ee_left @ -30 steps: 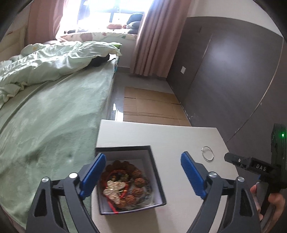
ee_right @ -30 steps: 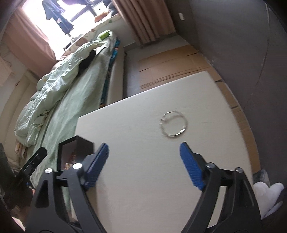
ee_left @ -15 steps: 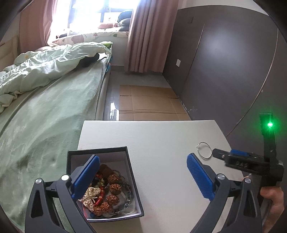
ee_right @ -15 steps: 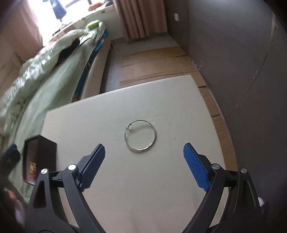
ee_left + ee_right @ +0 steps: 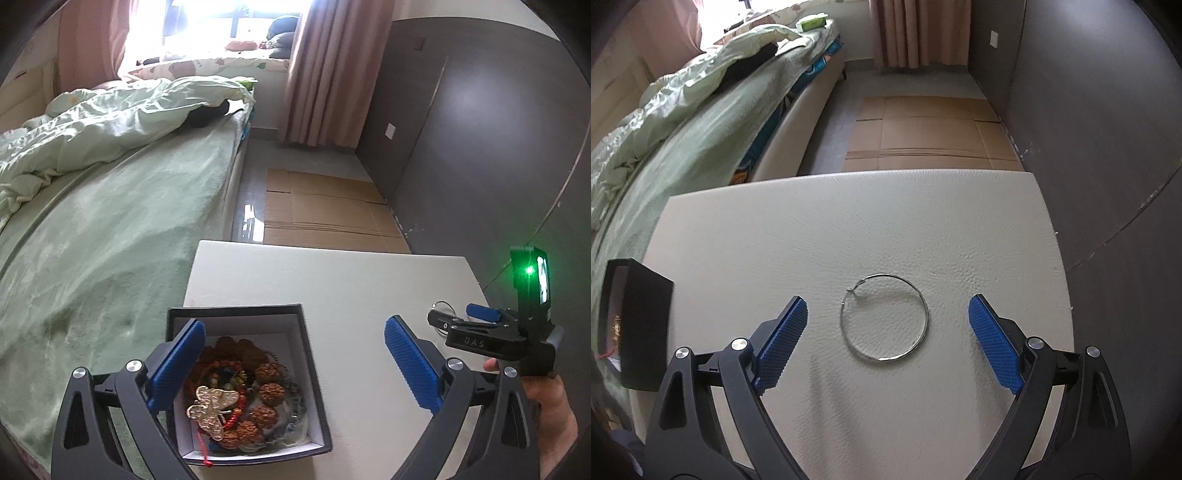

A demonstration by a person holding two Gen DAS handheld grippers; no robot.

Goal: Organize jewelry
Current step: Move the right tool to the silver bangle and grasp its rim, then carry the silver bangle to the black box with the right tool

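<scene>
A thin silver hoop (image 5: 884,316) lies flat on the cream table (image 5: 812,236). My right gripper (image 5: 888,341) is open just above it, one blue pad on each side of the hoop. The hoop (image 5: 441,305) shows in the left wrist view partly hidden behind the right gripper (image 5: 461,319). A dark jewelry box (image 5: 306,354) with white lining holds bead bracelets and a gold butterfly piece (image 5: 212,404). My left gripper (image 5: 293,367) is open and empty over the box's right part. The box (image 5: 639,325) sits at the table's left edge.
A bed with a green cover (image 5: 92,240) runs along the table's left side. Flattened cardboard (image 5: 325,210) lies on the floor beyond the table. A dark wall (image 5: 480,147) stands to the right.
My right gripper has moved forward and down so the hoop now lies between its pads. My left gripper has shifted a little over the box.
</scene>
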